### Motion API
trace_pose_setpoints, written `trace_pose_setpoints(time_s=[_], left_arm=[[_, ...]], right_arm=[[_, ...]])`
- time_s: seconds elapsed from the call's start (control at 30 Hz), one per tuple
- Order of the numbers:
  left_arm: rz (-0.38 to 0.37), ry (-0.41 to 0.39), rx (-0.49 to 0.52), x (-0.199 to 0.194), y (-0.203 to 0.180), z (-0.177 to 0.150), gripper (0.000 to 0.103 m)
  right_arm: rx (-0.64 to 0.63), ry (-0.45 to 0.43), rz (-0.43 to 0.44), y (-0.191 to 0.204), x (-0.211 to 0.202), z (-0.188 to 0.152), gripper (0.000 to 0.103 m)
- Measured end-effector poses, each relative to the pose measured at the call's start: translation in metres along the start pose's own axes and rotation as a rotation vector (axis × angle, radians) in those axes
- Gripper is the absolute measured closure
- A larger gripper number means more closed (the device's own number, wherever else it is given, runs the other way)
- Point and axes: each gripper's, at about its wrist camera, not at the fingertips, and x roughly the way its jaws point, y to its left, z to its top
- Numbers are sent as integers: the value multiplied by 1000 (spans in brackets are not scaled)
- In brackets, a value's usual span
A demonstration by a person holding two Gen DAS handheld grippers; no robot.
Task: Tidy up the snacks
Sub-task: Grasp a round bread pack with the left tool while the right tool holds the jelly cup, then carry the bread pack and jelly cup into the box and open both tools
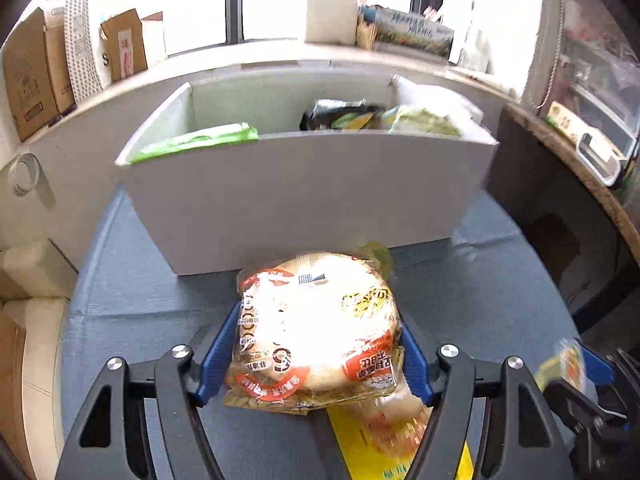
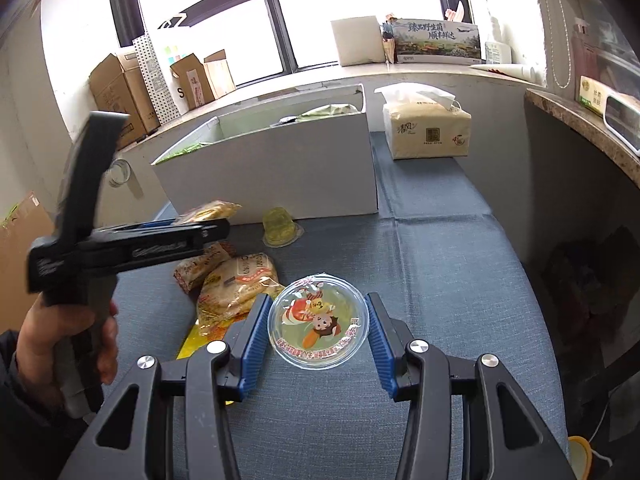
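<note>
Between the blue pads of the left gripper (image 1: pixel 318 346) sits a bread packet (image 1: pixel 316 328), clamped from both sides; seen from the right wrist, this packet is raised above the blue cloth (image 2: pixel 440 280), short of the white box (image 2: pixel 272 176). Below it on the cloth lie two more bread packets (image 2: pixel 236 284) beside a flat yellow wrapper (image 1: pixel 360 440).

The right gripper (image 2: pixel 318 324) has its pads on either side of a round jelly cup (image 2: pixel 318 320) with a cartoon lid; they appear to be pressing its rim, so the cup is grasped. From this view I cannot tell whether the cup rests on the cloth or is lifted. A second jelly cup (image 2: pixel 280 230), yellowish, stands on the cloth just in front of the box.

The box is open on top and stands at the far end of the cloth, against a low ledge. Inside, a green packet (image 1: pixel 200 142) leans at the left, and dark and pale green packets (image 1: pixel 380 118) are piled at the right. Just right of the box sits a tissue pack (image 2: pixel 426 128). Cardboard boxes (image 2: pixel 120 92) stand on the window ledge.
</note>
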Motion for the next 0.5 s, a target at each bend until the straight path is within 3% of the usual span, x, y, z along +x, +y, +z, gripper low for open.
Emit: trace_pose_setpoints(time_s=[0.23,0.5], left_arm=[[-47,-133,-38,-78,14,-10,27],[-35,-234,-41,-118,25,37,27]], right_arm=[[-17,-42,31,12,-8,18,52],[-106,-120,69,42,-14,72,52]])
